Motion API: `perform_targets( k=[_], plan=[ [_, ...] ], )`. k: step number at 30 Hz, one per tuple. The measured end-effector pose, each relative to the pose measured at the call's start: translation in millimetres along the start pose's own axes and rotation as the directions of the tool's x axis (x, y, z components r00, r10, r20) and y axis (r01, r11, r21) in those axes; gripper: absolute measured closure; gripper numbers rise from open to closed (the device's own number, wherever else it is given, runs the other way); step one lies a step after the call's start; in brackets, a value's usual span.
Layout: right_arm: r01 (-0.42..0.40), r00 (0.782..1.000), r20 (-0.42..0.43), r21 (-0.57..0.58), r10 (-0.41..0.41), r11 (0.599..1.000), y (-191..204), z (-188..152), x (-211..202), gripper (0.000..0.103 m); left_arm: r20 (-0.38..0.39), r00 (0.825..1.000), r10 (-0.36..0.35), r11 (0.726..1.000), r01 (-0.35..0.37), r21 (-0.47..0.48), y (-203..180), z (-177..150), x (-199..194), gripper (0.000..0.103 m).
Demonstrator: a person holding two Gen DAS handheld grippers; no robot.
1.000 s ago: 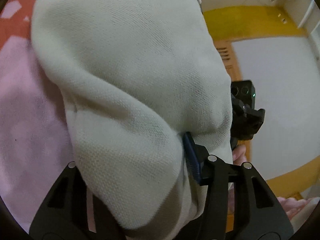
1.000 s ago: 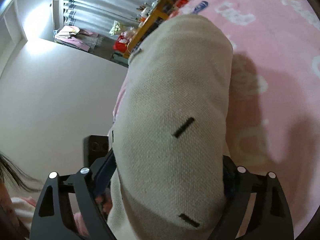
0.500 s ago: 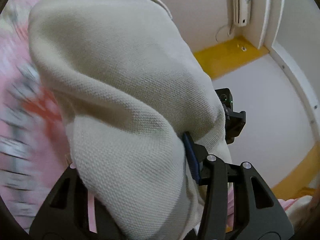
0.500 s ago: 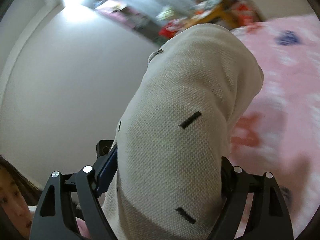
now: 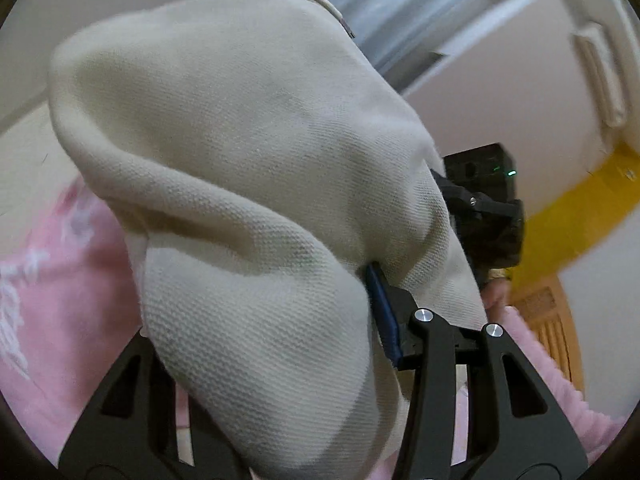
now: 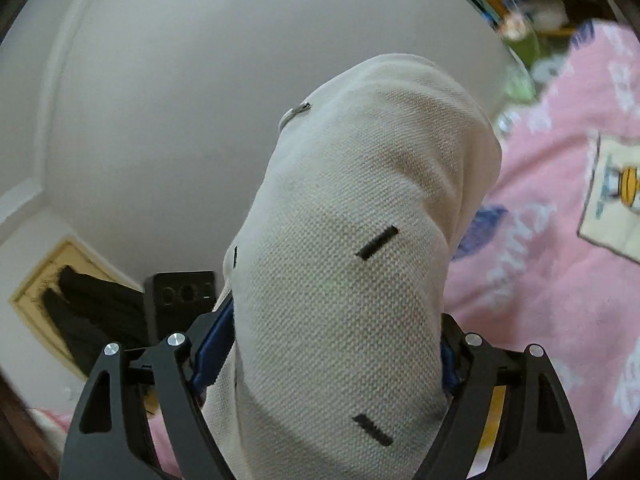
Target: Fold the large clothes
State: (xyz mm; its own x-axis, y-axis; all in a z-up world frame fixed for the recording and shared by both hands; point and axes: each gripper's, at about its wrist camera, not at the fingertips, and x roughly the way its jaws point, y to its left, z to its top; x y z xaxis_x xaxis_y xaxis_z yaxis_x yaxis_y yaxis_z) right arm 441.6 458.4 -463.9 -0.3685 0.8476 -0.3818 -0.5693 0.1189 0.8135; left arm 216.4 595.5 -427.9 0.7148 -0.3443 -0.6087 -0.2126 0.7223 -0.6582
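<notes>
A large cream knit garment (image 5: 248, 184) fills the left wrist view, bunched between my left gripper's (image 5: 276, 344) black fingers, which are shut on it. Only the right blue pad (image 5: 382, 312) shows; the left one is hidden under cloth. In the right wrist view the same garment (image 6: 352, 280), with short black stitch marks, is clamped between my right gripper's (image 6: 328, 360) fingers. Both grippers hold it lifted above the pink bedspread (image 6: 560, 300). The right gripper's body (image 5: 484, 208) shows just right of the cloth; the left gripper's body (image 6: 180, 304) shows at lower left in the right view.
The pink printed bedspread (image 5: 60, 300) lies below. White walls, a yellow wall band (image 5: 576, 216), an air conditioner (image 5: 600, 76) and grey curtains (image 5: 400, 8) are behind. A cluttered shelf (image 6: 532, 8) stands beyond the bed.
Both grippers have tilted upward with the garment still held; the views now show more wall and ceiling and less bed. The grip on the cloth is unchanged.
</notes>
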Motion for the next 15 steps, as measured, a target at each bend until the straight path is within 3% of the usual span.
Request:
perform_targets(
  k=[2, 4, 5, 8, 10, 11, 12, 15],
  plan=[
    [0.089, 0.993, -0.076, 0.035, -0.086, 0.995, -36, -20, 32, 0.026, -0.059, 0.998, 0.031, 0.997, -0.034, -0.062, 33, -22, 36, 0.057],
    [0.213, 0.968, -0.148, 0.044, -0.205, 0.976, -77, -34, 47, 0.025, -0.133, 0.989, 0.067, 0.992, -0.081, -0.098, 58, -54, 74, 0.057],
    [0.257, 0.954, -0.169, 0.026, -0.249, 0.966, -87, -42, 48, 0.023, -0.135, 0.988, 0.074, 0.992, -0.087, -0.094, 65, -63, 80, 0.057],
    [0.233, 0.964, -0.140, 0.041, -0.225, 0.972, -99, -57, 22, 0.017, -0.049, 0.999, -0.021, 0.988, 0.013, -0.152, 76, -85, 72, 0.047],
    [0.289, 0.950, -0.130, 0.038, -0.282, 0.957, -93, -58, -1, 0.012, -0.020, 0.999, -0.038, 0.982, 0.034, -0.187, 76, -95, 55, 0.047],
    [0.352, 0.930, -0.128, 0.034, -0.345, 0.935, -87, -59, -17, 0.012, -0.019, 0.999, -0.027, 0.981, 0.023, -0.193, 75, -100, 44, 0.047],
    [0.443, 0.891, -0.110, 0.009, -0.439, 0.896, -76, -61, -33, 0.012, -0.017, 1.000, -0.011, 0.981, 0.007, -0.195, 76, -103, 33, 0.046],
    [0.606, 0.793, 0.044, -0.158, -0.608, 0.780, -16, -77, -68, 0.017, 0.038, 0.995, 0.087, 0.982, -0.079, -0.170, 54, -113, -16, 0.046]
  ],
)
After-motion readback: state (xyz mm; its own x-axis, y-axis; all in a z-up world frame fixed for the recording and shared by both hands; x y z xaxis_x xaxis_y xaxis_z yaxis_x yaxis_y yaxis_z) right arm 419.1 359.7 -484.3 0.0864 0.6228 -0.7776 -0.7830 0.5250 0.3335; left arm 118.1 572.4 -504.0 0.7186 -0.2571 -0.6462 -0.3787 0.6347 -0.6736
